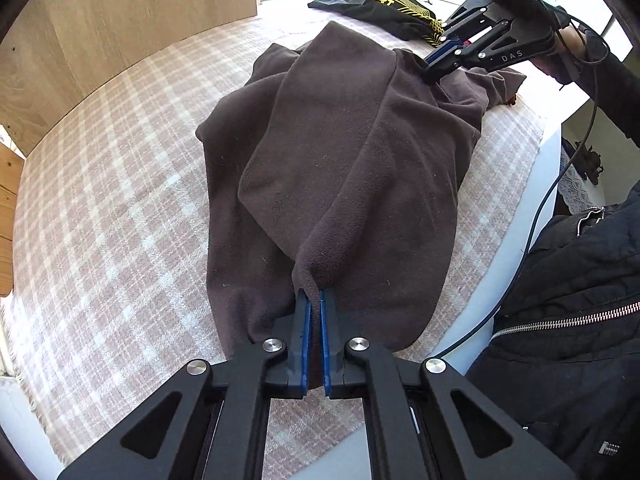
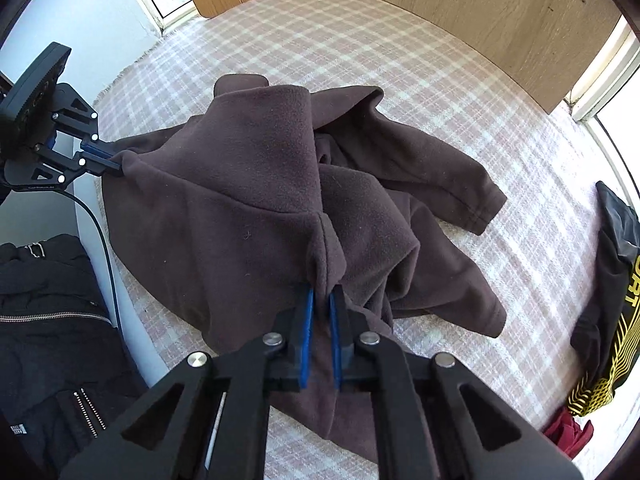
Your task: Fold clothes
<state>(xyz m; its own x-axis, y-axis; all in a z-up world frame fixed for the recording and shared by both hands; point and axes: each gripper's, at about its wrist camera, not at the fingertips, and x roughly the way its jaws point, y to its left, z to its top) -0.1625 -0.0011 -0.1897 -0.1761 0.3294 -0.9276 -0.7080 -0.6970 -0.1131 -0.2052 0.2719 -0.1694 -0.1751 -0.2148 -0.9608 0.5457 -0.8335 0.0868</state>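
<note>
A dark brown fleece sweater (image 1: pixel 340 152) lies partly folded on the pink plaid bed cover (image 1: pixel 120 184). My left gripper (image 1: pixel 315 294) is shut on a pinched edge of the fleece at its near end. My right gripper (image 2: pixel 322 294) is shut on another edge of the fleece (image 2: pixel 248 184). In the left wrist view the right gripper (image 1: pixel 430 74) grips the far end. In the right wrist view the left gripper (image 2: pixel 116 164) grips the fleece at the left. The fold between them is lifted slightly. A sleeve (image 2: pixel 460 184) lies out to the right.
A black garment with yellow print (image 1: pixel 392 12) lies at the far end of the bed; it also shows in the right wrist view (image 2: pixel 616 300), next to a dark red cloth (image 2: pixel 564 432). A wooden panel (image 1: pixel 120 20) stands behind the bed. The person's black jacket (image 1: pixel 580 300) is at the bed edge.
</note>
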